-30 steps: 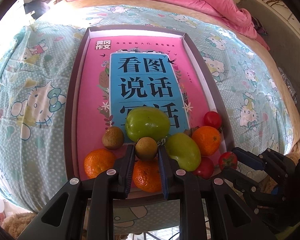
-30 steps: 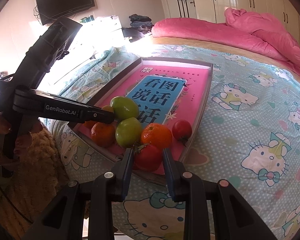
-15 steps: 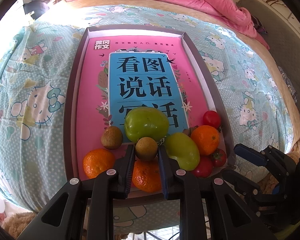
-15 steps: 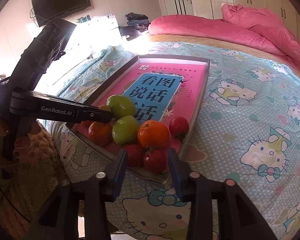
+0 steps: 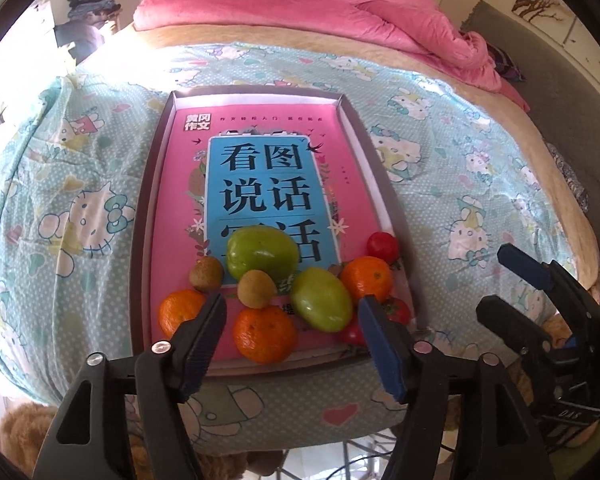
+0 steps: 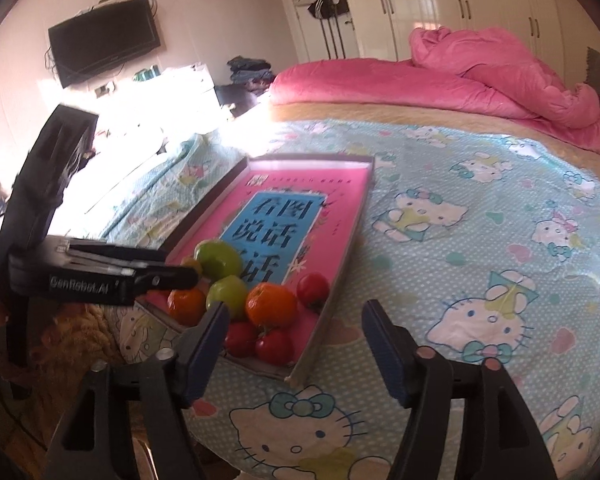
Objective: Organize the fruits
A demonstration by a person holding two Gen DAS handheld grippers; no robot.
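Fruits (image 5: 284, 292) in tray, below opening hand-held grippers.

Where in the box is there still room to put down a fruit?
The far half of the tray is free: the pink book lies bare from the green fruit up to the far wall. The near end is crowded with oranges, tomatoes and kiwis, packed almost edge to edge.

Fruits (image 5: 284, 296) clustered at tray's (image 5: 140, 240) near end

Book cover (image 5: 260, 184) reads "看图说话" (top corner: "黄冈作文"); left tongs (image 6: 88, 284) read "GenRobot.AI".
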